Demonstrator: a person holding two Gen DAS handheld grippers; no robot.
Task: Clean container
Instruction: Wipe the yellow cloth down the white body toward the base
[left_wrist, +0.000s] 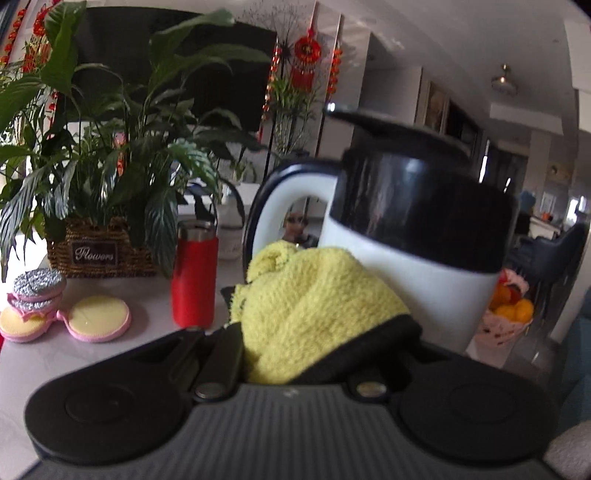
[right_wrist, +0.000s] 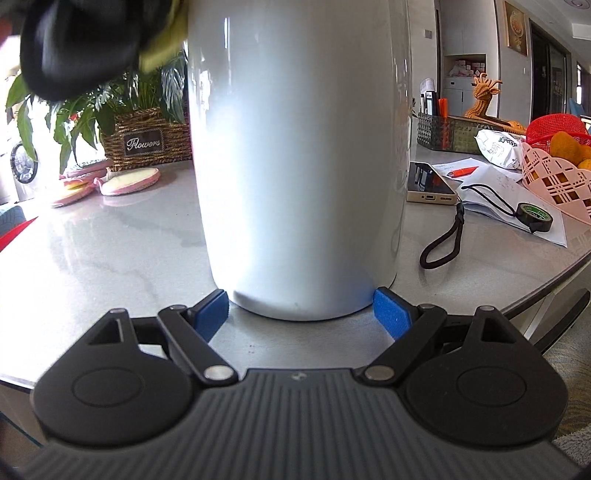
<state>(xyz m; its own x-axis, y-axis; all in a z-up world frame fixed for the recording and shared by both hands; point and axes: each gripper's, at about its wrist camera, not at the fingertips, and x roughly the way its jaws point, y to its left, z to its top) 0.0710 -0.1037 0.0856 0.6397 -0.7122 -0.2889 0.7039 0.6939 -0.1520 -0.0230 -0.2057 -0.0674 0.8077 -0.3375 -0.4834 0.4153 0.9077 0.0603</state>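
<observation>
A white jug (left_wrist: 399, 273) with a black top band and black lid stands on the grey counter (right_wrist: 110, 251); its handle points left in the left wrist view. My left gripper (left_wrist: 317, 332) is shut on a fluffy yellow cloth (left_wrist: 314, 302), which hides its fingertips and lies against the jug's side below the black band. In the right wrist view the jug (right_wrist: 299, 147) fills the middle. My right gripper (right_wrist: 301, 314) stands wide around its base, with a blue pad (right_wrist: 212, 310) against each side. The left gripper's dark body (right_wrist: 81, 44) and a bit of the cloth (right_wrist: 166, 51) show at the top left.
A red tumbler (left_wrist: 194, 280), pink-rimmed round pads (left_wrist: 99, 317) and a wicker "Flowers" planter (left_wrist: 99, 251) stand left of the jug. To the right lie a phone (right_wrist: 432, 184), papers, a black strap, a tape roll (right_wrist: 533, 218) and a pink fruit basket (right_wrist: 554, 173). The counter edge curves at the right.
</observation>
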